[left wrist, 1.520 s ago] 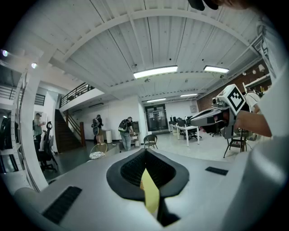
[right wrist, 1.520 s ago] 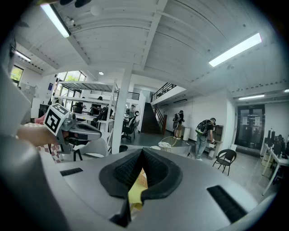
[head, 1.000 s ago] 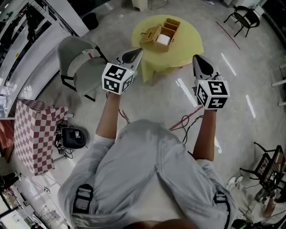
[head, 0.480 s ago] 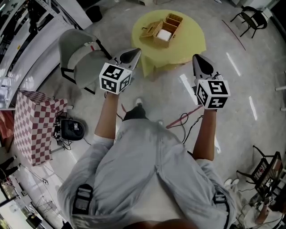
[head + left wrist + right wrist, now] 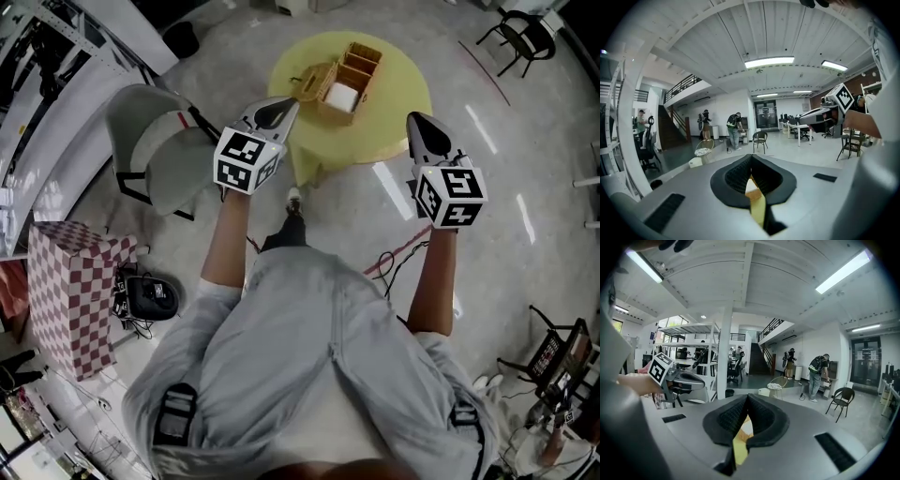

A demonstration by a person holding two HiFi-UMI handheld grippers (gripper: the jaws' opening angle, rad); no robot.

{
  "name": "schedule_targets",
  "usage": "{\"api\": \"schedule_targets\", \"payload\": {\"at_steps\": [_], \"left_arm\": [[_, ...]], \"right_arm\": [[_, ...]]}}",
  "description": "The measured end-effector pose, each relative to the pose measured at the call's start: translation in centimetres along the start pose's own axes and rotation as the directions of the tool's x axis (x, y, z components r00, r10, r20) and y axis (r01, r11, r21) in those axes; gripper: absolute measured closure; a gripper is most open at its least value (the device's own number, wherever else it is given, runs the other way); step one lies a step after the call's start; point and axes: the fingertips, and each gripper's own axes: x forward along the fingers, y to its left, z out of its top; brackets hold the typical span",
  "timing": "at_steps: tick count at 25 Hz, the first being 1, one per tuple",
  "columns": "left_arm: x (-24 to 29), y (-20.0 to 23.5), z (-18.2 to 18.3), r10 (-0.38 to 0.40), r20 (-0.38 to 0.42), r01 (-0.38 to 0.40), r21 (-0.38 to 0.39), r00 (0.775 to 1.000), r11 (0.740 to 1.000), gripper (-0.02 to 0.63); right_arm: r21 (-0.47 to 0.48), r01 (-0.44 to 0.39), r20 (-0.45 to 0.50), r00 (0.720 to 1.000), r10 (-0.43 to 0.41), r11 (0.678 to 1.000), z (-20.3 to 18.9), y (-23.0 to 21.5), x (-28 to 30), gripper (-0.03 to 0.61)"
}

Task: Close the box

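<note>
- The box (image 5: 349,73) stands open on the round yellow bench (image 5: 394,117), left of its middle. Its lid (image 5: 314,82) is folded out to the left, and a white thing (image 5: 345,95) lies in a near compartment.
- Compared with half a second ago, box and bench sit lower in the head view, nearer the gripper tips. The lid now shows just beyond the left tip.
- The left gripper (image 5: 289,103) overlaps the bench's near-left edge in the head view. Its jaws are pressed together with nothing between them.
- The right gripper (image 5: 417,120) shows at the near-right edge, its jaws likewise closed and empty.
- Neither gripper touches the box.
- The bench top is bare to the right of the box and on its near side.
- A grey chair (image 5: 155,150) stands just left of the bench and has slid leftward in the view.
- A foot (image 5: 293,202) is on the floor (image 5: 525,169) near the bench, and a cable (image 5: 394,253) lies closer in.
- A checkered block (image 5: 70,291) stands well apart at far left.
</note>
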Motion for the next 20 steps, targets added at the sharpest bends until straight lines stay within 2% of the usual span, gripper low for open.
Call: {"api": "schedule_targets", "payload": {"at_steps": [6,11,13,15,18,20], "left_arm": [[5.9,7.7,1.7,-0.010,-0.005,0.010,0.038,1.000,0.999,0.584],[9.5,12.4,1.7,-0.041,-0.028,0.042,0.038,0.999,0.998,0.584],[10.8,13.7,1.1,-0.063,-0.038,0.063,0.007,0.997,0.998,0.584],[12.0,15.0,-0.2,-0.096,-0.049,0.093,-0.057,0.994,0.994,0.584],[13.9,16.9,-2.5,-0.146,-0.086,0.131,-0.151,0.986,0.980,0.584],[14.9,17.9,-4.0,-0.170,-0.113,0.148,-0.182,0.979,0.972,0.583]], "right_arm": [[0.004,0.052,0.006,0.999,-0.052,0.999,3.2,-3.5,7.8,0.555],[0.017,0.070,-0.027,0.997,-0.070,0.997,3.6,-4.9,13.1,0.555],[0.025,0.072,-0.048,0.996,-0.071,0.997,3.2,-5.3,14.8,0.555],[0.036,0.072,-0.066,0.995,-0.070,0.997,2.6,-5.5,16.5,0.555],[0.048,0.071,-0.094,0.993,-0.066,0.996,1.8,-5.7,19.1,0.555],[0.046,0.068,-0.118,0.991,-0.062,0.997,1.0,-5.8,20.8,0.555]]}}
